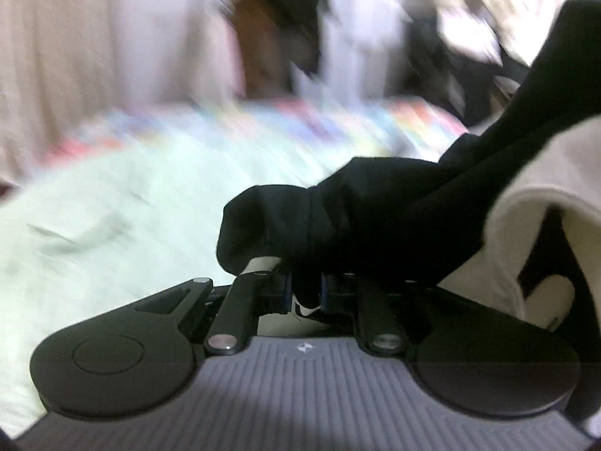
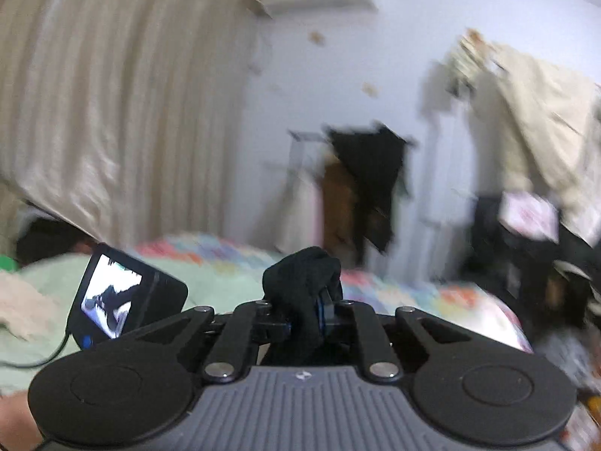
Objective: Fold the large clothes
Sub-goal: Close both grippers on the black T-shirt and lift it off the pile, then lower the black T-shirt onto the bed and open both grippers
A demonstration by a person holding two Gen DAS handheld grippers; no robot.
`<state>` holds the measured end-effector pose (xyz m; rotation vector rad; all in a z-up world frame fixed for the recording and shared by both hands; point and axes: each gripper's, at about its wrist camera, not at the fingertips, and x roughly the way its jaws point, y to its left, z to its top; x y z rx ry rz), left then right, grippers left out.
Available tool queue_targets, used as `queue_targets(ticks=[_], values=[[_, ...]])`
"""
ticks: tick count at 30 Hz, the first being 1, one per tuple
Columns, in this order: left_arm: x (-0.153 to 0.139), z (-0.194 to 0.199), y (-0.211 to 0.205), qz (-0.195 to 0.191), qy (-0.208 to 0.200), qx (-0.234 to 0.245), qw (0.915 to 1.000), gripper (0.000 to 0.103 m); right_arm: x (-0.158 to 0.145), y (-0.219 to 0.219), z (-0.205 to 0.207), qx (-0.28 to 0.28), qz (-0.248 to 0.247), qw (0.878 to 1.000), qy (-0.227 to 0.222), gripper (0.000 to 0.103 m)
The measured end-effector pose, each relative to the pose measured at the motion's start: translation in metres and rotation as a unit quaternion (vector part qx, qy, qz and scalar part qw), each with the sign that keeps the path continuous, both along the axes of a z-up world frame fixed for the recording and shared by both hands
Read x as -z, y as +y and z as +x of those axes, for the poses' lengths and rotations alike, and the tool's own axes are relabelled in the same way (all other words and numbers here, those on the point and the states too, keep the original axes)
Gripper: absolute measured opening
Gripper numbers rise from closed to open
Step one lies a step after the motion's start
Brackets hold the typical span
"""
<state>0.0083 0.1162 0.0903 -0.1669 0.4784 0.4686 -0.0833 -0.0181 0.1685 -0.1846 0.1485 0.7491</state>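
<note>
Left wrist view: left hand-held gripper [image 1: 306, 287] pinches black garment [image 1: 375, 210], which trails rightward above the bed [image 1: 112, 206]. Right hand-held gripper [image 2: 305, 317] pinches another bunch of it.

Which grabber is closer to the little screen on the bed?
Left, probably. That screen seems to sit on the left gripper itself. The right gripper sits beside it, to its right. Both pinch black cloth.

A bedroom is shown, blurred. A pleated beige curtain [image 2: 112, 112] hangs at left beside a pale wall [image 2: 338, 56]. A bed [image 2: 413, 293] is covered by a patchwork quilt and a mint-green blanket [image 1: 112, 206]. Dark furniture [image 2: 526, 263] stands at right.
</note>
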Motion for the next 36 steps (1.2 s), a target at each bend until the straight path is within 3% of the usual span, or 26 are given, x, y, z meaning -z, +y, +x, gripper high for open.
queue_targets(ticks=[4, 5, 6, 8, 10, 13, 17, 20, 21, 22, 23, 24, 25, 27, 28, 30, 31, 34, 36], values=[[-0.044, -0.053, 0.040, 0.044, -0.077, -0.113, 0.9896, 0.012, -0.039, 0.040, -0.009, -0.089, 0.034, 0.995, -0.032, 0.011], [-0.060, -0.074, 0.056, 0.060, -0.098, -0.151, 0.9819, 0.012, -0.048, 0.049, -0.010, -0.110, 0.042, 0.992, -0.036, 0.011], [-0.064, -0.080, 0.060, 0.063, -0.104, -0.159, 0.9797, 0.012, -0.055, 0.058, -0.007, -0.129, 0.051, 0.990, -0.033, 0.011], [-0.084, -0.106, 0.087, 0.090, -0.120, -0.209, 0.9663, 0.012, -0.064, 0.076, 0.000, -0.159, 0.065, 0.985, -0.024, 0.011], [-0.092, -0.110, 0.106, 0.087, -0.121, -0.226, 0.9627, 0.013, -0.068, 0.095, 0.012, -0.177, 0.071, 0.982, -0.008, 0.011], [-0.092, -0.097, 0.160, 0.061, -0.111, -0.242, 0.9620, 0.013, -0.054, 0.147, 0.066, -0.184, 0.062, 0.979, 0.056, 0.011], [-0.056, -0.059, 0.214, 0.038, -0.088, -0.243, 0.9653, 0.012, -0.016, 0.217, 0.144, -0.164, 0.048, 0.975, 0.139, 0.011], [-0.023, -0.025, 0.257, 0.017, -0.073, -0.238, 0.9684, 0.014, 0.013, 0.261, 0.200, -0.141, 0.063, 0.972, 0.175, 0.012], [-0.013, -0.012, 0.272, 0.011, -0.066, -0.234, 0.9700, 0.018, 0.023, 0.275, 0.218, -0.132, 0.068, 0.971, 0.185, 0.012], [-0.002, 0.000, 0.286, 0.005, -0.059, -0.229, 0.9716, 0.038, 0.035, 0.286, 0.234, -0.121, 0.072, 0.972, 0.188, 0.013], [0.009, 0.012, 0.300, -0.002, -0.051, -0.225, 0.9730, 0.055, 0.048, 0.297, 0.249, -0.105, 0.074, 0.972, 0.195, 0.024], [0.025, 0.020, 0.313, -0.022, -0.020, -0.224, 0.9743, 0.089, 0.065, 0.305, 0.266, -0.076, 0.067, 0.971, 0.214, 0.035], [0.041, 0.027, 0.326, -0.042, 0.011, -0.222, 0.9741, 0.096, 0.077, 0.310, 0.277, -0.052, 0.061, 0.969, 0.235, 0.056], [0.082, 0.019, 0.334, -0.070, 0.035, -0.227, 0.9708, 0.096, 0.114, 0.308, 0.298, 0.009, 0.045, 0.950, 0.308, 0.057], [0.094, 0.012, 0.333, -0.077, 0.039, -0.223, 0.9710, 0.096, 0.127, 0.300, 0.297, 0.008, 0.040, 0.943, 0.329, 0.058], [0.115, 0.008, 0.342, -0.117, 0.102, -0.192, 0.9689, 0.096, 0.154, 0.279, 0.285, 0.004, 0.019, 0.930, 0.367, 0.064], [0.125, 0.007, 0.347, -0.136, 0.133, -0.177, 0.9656, 0.096, 0.167, 0.268, 0.277, 0.002, 0.006, 0.924, 0.383, 0.069], [0.130, -0.003, 0.349, -0.171, 0.147, -0.173, 0.9588, 0.096, 0.208, 0.237, 0.242, -0.009, -0.041, 0.912, 0.408, 0.071], [0.137, -0.004, 0.353, -0.206, 0.158, -0.150, 0.9541, 0.096, 0.227, 0.237, 0.221, -0.038, -0.101, 0.904, 0.413, 0.071]])
